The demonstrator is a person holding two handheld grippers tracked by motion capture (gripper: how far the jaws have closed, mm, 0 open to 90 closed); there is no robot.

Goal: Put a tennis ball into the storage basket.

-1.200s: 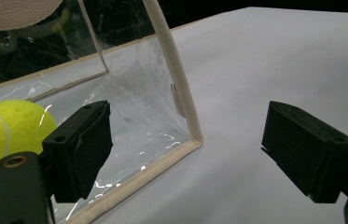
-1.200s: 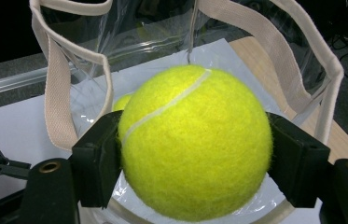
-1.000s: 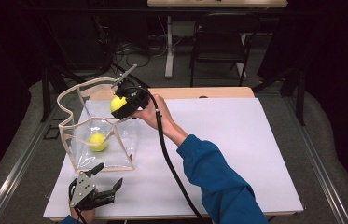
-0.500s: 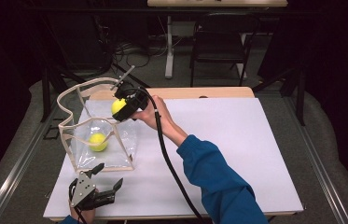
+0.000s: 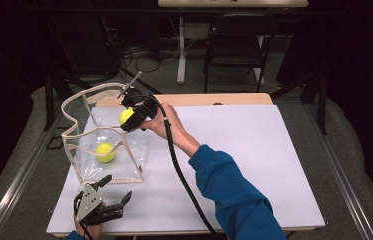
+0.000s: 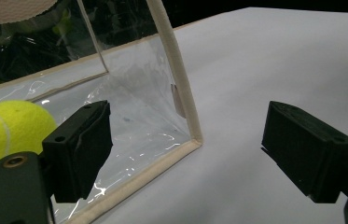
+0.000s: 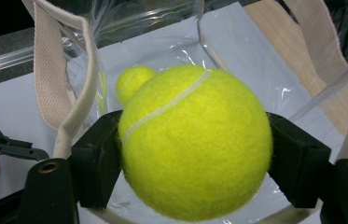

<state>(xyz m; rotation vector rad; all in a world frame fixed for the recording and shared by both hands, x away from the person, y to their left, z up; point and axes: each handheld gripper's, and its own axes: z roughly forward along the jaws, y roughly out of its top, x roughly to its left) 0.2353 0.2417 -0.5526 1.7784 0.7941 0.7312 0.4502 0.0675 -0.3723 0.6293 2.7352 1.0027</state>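
Table (image 5: 254, 165): one white-topped table. The high view takes in its whole top, with one dark chair (image 5: 236, 50) on the floor beyond the far edge; the gripper views give patches of the white surface.

Bag (image 5: 105, 150): one clear plastic bag with beige webbing trim and handles. It stands open at the left of the table, toward the near side. The left gripper view shows its near bottom corner and upright edge seam (image 6: 176, 79) close up, which the high view leaves small. The right gripper view looks down into its mouth between the beige straps (image 7: 69, 84).

Right gripper (image 5: 130, 116): one, held in the person's right hand (image 5: 166, 125) above the bag's far right rim. Its jaws are clamped on a tennis ball, one pad on each side, plain in the right gripper view.

Left gripper (image 5: 116, 192): one, low at the table's near left edge, just in front of the bag and apart from it. Its jaws stand wide with nothing between them; the left gripper view shows bare table in the gap.

Tennis balls: two, both yellow-green. The held ball (image 7: 195, 140) sits between the right gripper's pads, over the bag's mouth. The second ball (image 5: 105, 152) lies on the bag's floor, to the near left of the held one. The left gripper view sees this ball (image 6: 8, 130) through the clear wall, beside its left jaw.
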